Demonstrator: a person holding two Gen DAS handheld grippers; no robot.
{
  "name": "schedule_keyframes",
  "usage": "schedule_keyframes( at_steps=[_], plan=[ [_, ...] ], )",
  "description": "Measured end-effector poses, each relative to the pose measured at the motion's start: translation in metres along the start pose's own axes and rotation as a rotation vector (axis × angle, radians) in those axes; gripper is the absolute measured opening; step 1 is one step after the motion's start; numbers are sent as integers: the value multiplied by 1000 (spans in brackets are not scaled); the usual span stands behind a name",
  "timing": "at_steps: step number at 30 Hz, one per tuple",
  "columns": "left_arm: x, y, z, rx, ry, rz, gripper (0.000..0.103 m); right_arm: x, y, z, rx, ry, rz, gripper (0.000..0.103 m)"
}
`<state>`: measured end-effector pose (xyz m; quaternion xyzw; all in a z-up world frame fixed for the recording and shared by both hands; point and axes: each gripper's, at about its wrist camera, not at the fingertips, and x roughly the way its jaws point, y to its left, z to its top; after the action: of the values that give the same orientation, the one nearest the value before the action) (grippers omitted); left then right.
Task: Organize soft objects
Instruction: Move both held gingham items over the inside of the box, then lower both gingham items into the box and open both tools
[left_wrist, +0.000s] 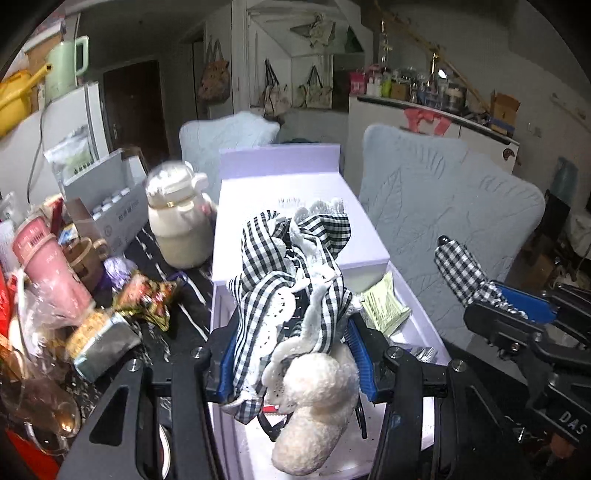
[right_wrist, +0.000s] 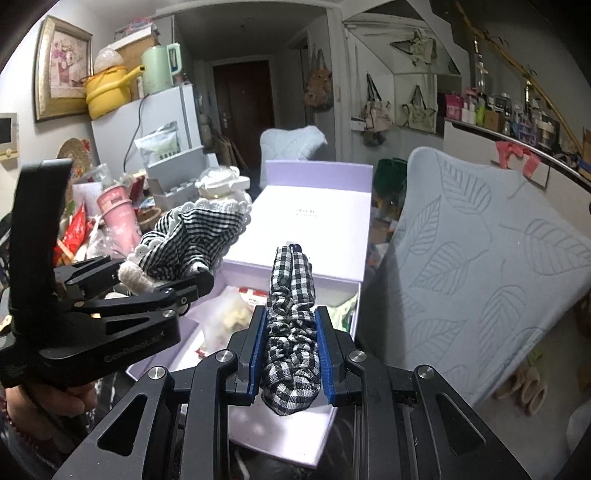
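Claws both loaded: my left claw (left_wrist: 291, 354) pinching gingham plush (left_wrist: 295, 295), right claw (right_wrist: 291, 354) pinching gingham roll (right_wrist: 291, 325), both above open box (left_wrist: 421, 328). Lower before releasing; keep frills inside rim.

Lavender box (left_wrist: 295, 192): its printed lid text is too small to read, and the plush toy (left_wrist: 310, 398) with gingham fabric (left_wrist: 291, 266) hides much of the open compartment. Left of the box, the cream jar (left_wrist: 177, 221) is motion-blurred. Packets inside the box (right_wrist: 236, 314) remain indistinct, partly behind the gingham roll (right_wrist: 291, 332).
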<state>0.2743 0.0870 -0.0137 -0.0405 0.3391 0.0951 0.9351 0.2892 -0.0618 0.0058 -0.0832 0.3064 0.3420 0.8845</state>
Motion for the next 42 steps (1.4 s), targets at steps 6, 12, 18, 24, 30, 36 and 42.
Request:
schedule_keyframes(
  at_steps=[6, 12, 18, 24, 30, 36, 42],
  plan=[
    [33, 1, -10, 10, 82, 38, 50, 14, 2, -1, -17, 48, -19, 25],
    [57, 5, -20, 5, 155, 40, 50, 33, 2, -7, -33, 107, -27, 25],
    [69, 9, -25, -5, 195, 59, 50, 53, 3, -8, -54, 154, -34, 25],
    [71, 7, -24, 7, 207, 68, 51, 68, 2, -9, -59, 181, -38, 25],
    [74, 4, -23, 10, 228, 72, 55, 78, 1, -7, -56, 191, -49, 25],
    [77, 4, -24, 8, 248, 77, 57, 90, -5, -9, -38, 216, -63, 25],
    [79, 2, -25, 14, 259, 91, 63, 97, -11, -11, -23, 249, -67, 29]
  ],
)
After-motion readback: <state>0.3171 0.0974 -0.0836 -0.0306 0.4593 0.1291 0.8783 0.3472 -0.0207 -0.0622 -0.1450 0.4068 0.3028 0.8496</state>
